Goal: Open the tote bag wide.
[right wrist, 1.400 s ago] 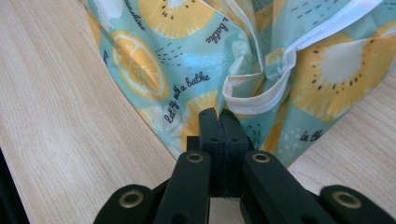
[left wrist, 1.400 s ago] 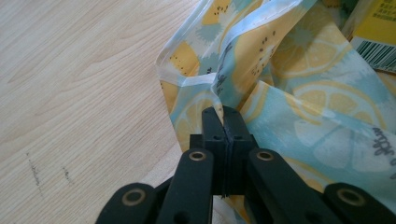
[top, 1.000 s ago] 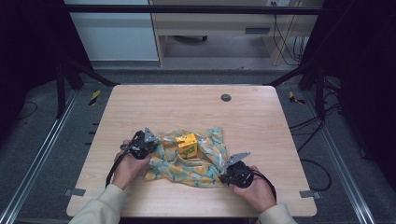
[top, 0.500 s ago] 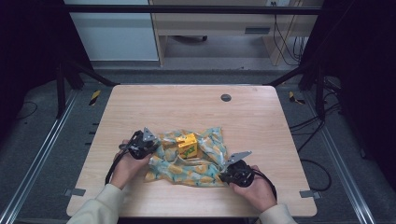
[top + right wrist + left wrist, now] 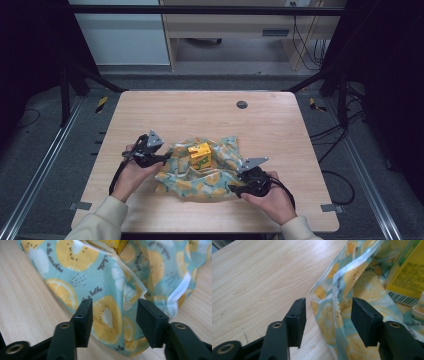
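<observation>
Where the cloth [image 5: 200, 172] bunches up around the yellow box [image 5: 199, 155], the box's lower part is hidden. The cloth lies on the table [image 5: 200, 115], near the front edge. The left gripper [image 5: 328, 312] is wide apart at the cloth's left edge. The right gripper [image 5: 113, 315] gapes too, at a fold in front. A small round dark spot [image 5: 242, 104] sits far back.

One camera hangs above the person's side, looking forward and down over the whole table [image 5: 150, 115]. The other two ride the grippers, low and very close, each looking along its own jaws from opposite sides at the fruit-print cloth [image 5: 220, 172], which all three views share.
</observation>
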{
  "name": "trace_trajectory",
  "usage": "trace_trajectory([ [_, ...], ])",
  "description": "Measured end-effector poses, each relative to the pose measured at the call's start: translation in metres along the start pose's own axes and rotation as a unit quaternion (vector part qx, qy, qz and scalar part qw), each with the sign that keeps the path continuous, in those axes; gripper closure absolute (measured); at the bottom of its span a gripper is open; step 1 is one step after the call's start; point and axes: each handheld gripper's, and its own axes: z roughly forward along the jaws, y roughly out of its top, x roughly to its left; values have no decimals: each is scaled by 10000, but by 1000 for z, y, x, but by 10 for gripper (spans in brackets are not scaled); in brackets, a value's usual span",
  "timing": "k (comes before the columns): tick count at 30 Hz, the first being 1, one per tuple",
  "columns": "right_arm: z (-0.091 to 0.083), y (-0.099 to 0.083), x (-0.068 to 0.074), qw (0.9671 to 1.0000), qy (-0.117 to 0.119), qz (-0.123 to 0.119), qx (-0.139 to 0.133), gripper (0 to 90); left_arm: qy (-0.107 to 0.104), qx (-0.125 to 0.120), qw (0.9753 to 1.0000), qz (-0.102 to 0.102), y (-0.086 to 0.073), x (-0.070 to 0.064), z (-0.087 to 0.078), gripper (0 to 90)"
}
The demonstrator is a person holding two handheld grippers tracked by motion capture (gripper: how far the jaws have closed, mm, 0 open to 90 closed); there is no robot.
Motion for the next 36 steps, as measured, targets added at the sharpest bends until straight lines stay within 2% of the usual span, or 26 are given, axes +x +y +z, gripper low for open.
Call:
trace_trajectory([
  [2, -2, 3, 0, 10000, -55, 0, -36, 417, -19, -30, 10000, 31, 3, -1, -3, 430],
  [3, -4, 6, -1, 9999, -100, -25, -83, 366, -31, -32, 10000, 28, 3, -2, -3, 412],
  [4, -4, 6, -1, 9999, -100, -25, -83, 366, -21, -30, 10000, 63, 4, -3, -4, 412],
  [7, -6, 10, -1, 9997, -189, -60, -138, 267, -62, -2, 9998, 164, 8, -4, -8, 387],
  [10, -8, 16, 2, 9995, -254, -105, -134, 166, -83, 29, 9997, 234, 10, -6, -12, 337],
  [12, -10, 20, 3, 9996, -234, -121, -111, 139, -43, -7, 9997, 226, 12, -7, -16, 311],
  [13, -11, 23, 4, 9996, -219, -139, -105, 112, -31, -11, 9997, 226, 12, -8, -17, 260],
  [14, -11, 23, 4, 9996, -219, -139, -105, 112, -45, 33, 9997, 257, 13, -8, -19, 260],
  [15, -12, 27, 5, 9996, -220, -168, -88, 96, -51, 41, 9997, 221, 14, -9, -22, 208],
  [20, -17, 34, 6, 9991, -224, -305, -176, 71, -47, 5, 9999, 139, 17, -11, -32, 130],
  [21, -21, 39, 6, 9985, -270, -356, -309, 70, -39, -56, 9999, 101, 18, -12, -35, 122],
  [23, -23, 42, 6, 9983, -301, -356, -362, 69, -11, -88, 9999, 140, 20, -11, -43, 114],
  [26, -31, 48, 4, 9971, -431, -313, -541, 67, 22, -235, 9996, 123, 21, -10, -56, 96],
  [29, -40, 50, 2, 9957, -553, -266, -699, 64, 31, -262, 9996, 130, 18, -9, -65, 84],
  [36, -63, 40, -14, 9908, -916, 46, -992, 62, 59, -378, 9991, 156, 2, -7, -83, 64],
])
